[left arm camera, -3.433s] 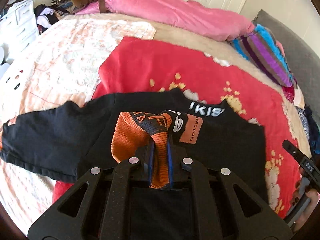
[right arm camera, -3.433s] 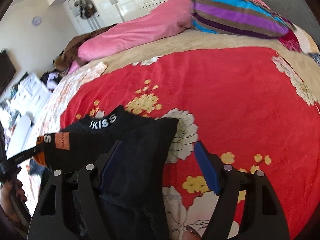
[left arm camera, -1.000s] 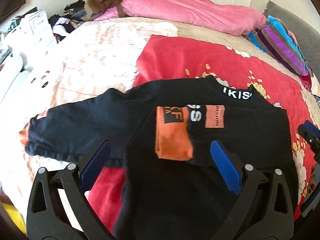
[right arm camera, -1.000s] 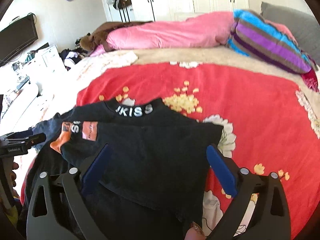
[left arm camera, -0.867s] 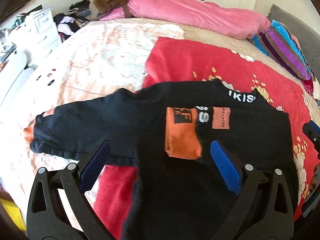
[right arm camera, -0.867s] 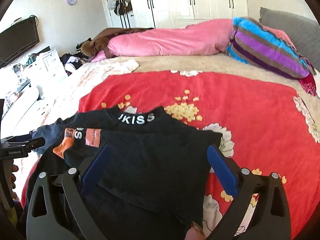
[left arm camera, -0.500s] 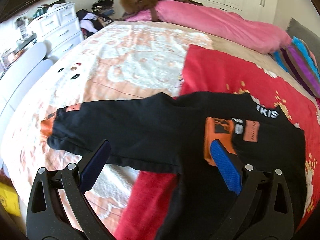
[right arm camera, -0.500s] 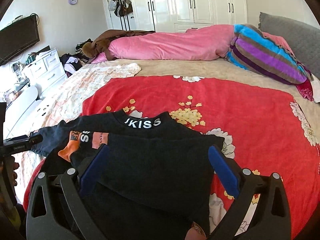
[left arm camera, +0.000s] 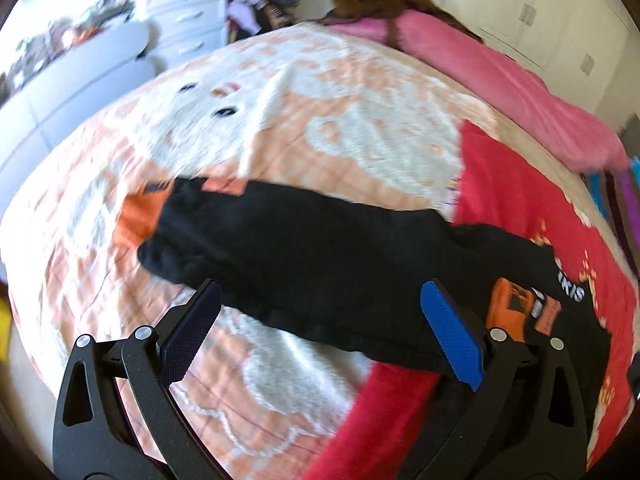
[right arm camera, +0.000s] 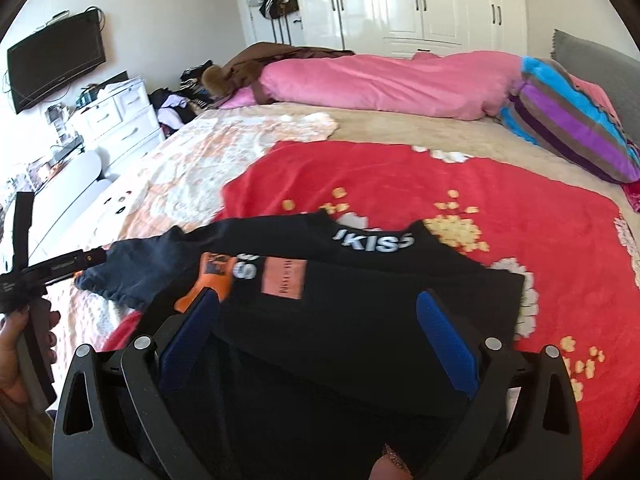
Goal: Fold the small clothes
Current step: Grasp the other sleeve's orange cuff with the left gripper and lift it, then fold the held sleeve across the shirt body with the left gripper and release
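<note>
A small black sweatshirt (right arm camera: pixel 360 312) with a white-lettered collar lies on the bed. One sleeve is folded across its chest, its orange cuff (right arm camera: pixel 210 280) lying on the body. The other sleeve (left arm camera: pixel 304 248) stretches out flat to the left onto the peach quilt and ends in an orange cuff (left arm camera: pixel 138 218). My left gripper (left arm camera: pixel 320 332) stands open just in front of that stretched sleeve, nothing between its blue pads. My right gripper (right arm camera: pixel 316 340) hovers open over the folded body of the sweatshirt, holding nothing. The left gripper's handle, in a person's hand (right arm camera: pixel 24 344), shows at the left edge of the right wrist view.
A red flowered blanket (right arm camera: pixel 440 184) covers the right half of the bed, a peach and white quilt (left arm camera: pixel 248 112) the left. A pink duvet (right arm camera: pixel 380 80) and a striped pillow (right arm camera: pixel 572 120) lie at the far side. White drawers (right arm camera: pixel 120 120) stand left of the bed.
The left gripper let go of the orange cuff, opened, and has swung left toward the stretched sleeve. The right gripper has drawn back a little and stays open.
</note>
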Demonstrator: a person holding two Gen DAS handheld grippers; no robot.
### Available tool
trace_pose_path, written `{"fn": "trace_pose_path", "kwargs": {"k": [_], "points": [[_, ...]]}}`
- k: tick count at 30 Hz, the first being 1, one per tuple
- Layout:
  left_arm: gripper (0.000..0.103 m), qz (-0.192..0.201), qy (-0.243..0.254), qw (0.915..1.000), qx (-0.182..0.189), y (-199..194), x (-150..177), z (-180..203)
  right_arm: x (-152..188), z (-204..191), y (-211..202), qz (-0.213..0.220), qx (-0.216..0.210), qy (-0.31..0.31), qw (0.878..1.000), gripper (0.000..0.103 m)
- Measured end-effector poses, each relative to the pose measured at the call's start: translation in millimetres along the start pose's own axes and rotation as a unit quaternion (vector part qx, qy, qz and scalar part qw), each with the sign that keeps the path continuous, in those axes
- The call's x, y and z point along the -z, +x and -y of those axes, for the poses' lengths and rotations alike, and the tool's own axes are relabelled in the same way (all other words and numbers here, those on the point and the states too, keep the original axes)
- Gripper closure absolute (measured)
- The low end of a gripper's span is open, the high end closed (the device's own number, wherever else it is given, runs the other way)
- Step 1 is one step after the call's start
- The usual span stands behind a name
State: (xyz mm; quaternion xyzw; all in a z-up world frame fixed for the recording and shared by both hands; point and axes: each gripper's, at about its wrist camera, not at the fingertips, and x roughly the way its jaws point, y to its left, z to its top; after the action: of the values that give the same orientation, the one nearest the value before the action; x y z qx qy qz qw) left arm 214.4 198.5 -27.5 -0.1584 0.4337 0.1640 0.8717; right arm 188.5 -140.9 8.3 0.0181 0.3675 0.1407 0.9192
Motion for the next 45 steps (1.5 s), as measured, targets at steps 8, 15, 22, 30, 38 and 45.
{"fn": "trace_pose_path", "kwargs": {"k": [8, 15, 22, 30, 38, 45], "points": [[0.009, -0.013, -0.126, 0.9919, 0.007, 17.2, -0.3, -65.8, -2.3, -31.1, 21.5, -0.018, 0.004, -0.024, 1.000, 0.004], [0.010, -0.028, -0.213, 0.9767, 0.008, 35.2, 4.3, -105.1, -6.1, -46.1, 29.0, -0.019, 0.009, -0.039, 0.999, 0.004], [0.014, 0.003, -0.267, 0.9628, 0.041, 42.3, 0.7, -116.3, -1.9, -58.2, 35.7, -0.029, 0.009, -0.056, 0.998, 0.004], [0.093, 0.026, -0.266, 0.9626, 0.045, 49.6, -13.1, -112.2, 7.3, -46.3, 32.2, -0.040, 0.019, -0.064, 0.997, 0.004], [0.096, 0.091, -0.196, 0.9699, 0.112, 13.1, -32.3, -80.7, 25.8, 11.4, 13.6, -0.052, 0.047, -0.033, 0.997, 0.004], [0.096, 0.127, -0.060, 0.9778, 0.156, -35.5, -29.4, -0.7, 50.7, 97.5, -7.2, -0.044, 0.089, 0.064, 0.993, 0.004]]}}
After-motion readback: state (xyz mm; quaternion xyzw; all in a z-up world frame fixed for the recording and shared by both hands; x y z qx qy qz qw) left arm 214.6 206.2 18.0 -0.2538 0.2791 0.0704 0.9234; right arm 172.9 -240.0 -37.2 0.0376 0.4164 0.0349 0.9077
